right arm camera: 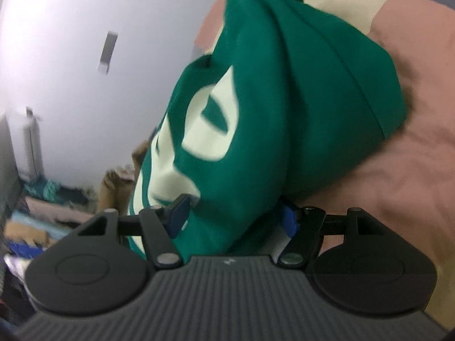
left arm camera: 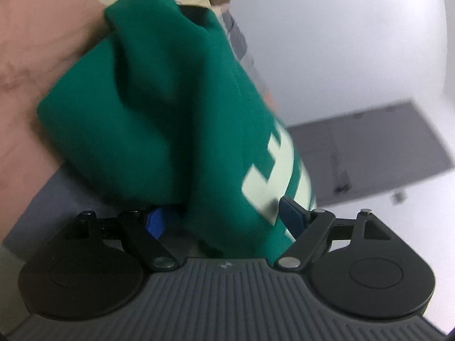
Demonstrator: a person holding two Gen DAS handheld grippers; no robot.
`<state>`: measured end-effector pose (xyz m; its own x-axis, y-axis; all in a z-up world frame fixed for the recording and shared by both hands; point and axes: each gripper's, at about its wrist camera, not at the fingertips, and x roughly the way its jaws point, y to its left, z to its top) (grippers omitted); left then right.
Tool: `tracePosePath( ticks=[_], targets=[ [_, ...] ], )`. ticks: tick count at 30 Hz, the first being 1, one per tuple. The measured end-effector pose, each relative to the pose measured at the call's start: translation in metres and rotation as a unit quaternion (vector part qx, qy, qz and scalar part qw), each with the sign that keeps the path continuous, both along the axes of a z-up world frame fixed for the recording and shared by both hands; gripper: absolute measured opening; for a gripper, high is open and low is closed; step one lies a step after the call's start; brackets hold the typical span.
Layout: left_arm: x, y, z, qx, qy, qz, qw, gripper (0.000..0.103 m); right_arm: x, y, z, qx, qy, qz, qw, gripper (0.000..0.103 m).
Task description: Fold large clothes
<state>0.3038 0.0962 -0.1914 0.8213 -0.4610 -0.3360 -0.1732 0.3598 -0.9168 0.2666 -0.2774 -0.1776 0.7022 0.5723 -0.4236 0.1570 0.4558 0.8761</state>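
Both grippers are carrying a bunched green garment [left arm camera: 159, 108] with pale lettering above the pink bedding [right arm camera: 412, 170]. Left gripper [left arm camera: 224, 216] is standing with its blue pads spread wide around the cloth; right gripper [right arm camera: 233, 213] is likewise bracketing thick folds between parted pads.

A home bedroom: a pink sheet [right arm camera: 398, 170] covers the bed, and clothes [right arm camera: 42, 199] lie heaped on the floor (blurred) below a white wall [right arm camera: 71, 71].
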Motion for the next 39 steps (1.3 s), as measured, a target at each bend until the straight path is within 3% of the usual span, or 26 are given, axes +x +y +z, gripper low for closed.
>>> tracePosePath(
  ticks=[2,4,6,8,9,11,14,20,26,30,35,39],
  targets=[
    [-0.002,0.006,0.0,-0.022,-0.017,0.01,0.9996,0.083,0.005,-0.003,0.002,0.007,-0.007,-0.006,1.0,0.067],
    [-0.001,0.007,0.004,-0.014,-0.028,0.014,0.9994,0.081,0.005,-0.004,0.011,0.01,-0.029,-0.007,1.0,0.054],
    [0.003,0.005,0.01,0.011,-0.029,0.012,0.9994,0.064,0.004,-0.006,0.024,0.0,-0.055,-0.003,0.998,0.031],
    [0.007,0.004,0.015,0.034,-0.032,0.011,0.9988,0.05,0.006,-0.007,0.035,-0.021,-0.073,0.002,0.997,0.02],
    [0.008,0.004,0.017,0.041,-0.039,0.011,0.9983,0.039,0.009,-0.006,0.039,-0.035,-0.079,0.006,0.996,0.017],
    [0.009,0.001,0.027,0.064,-0.064,0.014,0.9958,0.029,0.013,-0.005,0.044,-0.051,-0.091,0.011,0.994,0.014],
    [0.01,-0.002,0.05,0.114,-0.104,0.015,0.9879,0.023,0.009,0.0,0.054,-0.065,-0.123,0.019,0.99,0.012],
    [0.023,0.001,0.065,0.156,-0.132,0.01,0.9789,0.021,0.018,0.011,0.057,-0.088,-0.151,0.032,0.984,0.011],
    [0.043,0.01,0.053,0.186,-0.105,0.011,0.9769,0.021,0.022,0.014,0.053,-0.117,-0.151,0.04,0.981,0.011],
    [0.055,0.012,0.032,0.209,-0.07,0.008,0.9753,0.022,0.035,0.021,0.035,-0.141,-0.116,0.053,0.982,0.011],
    [0.058,0.01,0.02,0.212,-0.049,0.008,0.9761,0.024,0.036,0.028,0.013,-0.151,-0.096,0.058,0.982,0.008],
    [0.051,0.012,0.017,0.18,-0.045,0.015,0.9825,0.028,0.025,0.026,0.016,-0.13,-0.084,0.039,0.987,0.016]
  ],
)
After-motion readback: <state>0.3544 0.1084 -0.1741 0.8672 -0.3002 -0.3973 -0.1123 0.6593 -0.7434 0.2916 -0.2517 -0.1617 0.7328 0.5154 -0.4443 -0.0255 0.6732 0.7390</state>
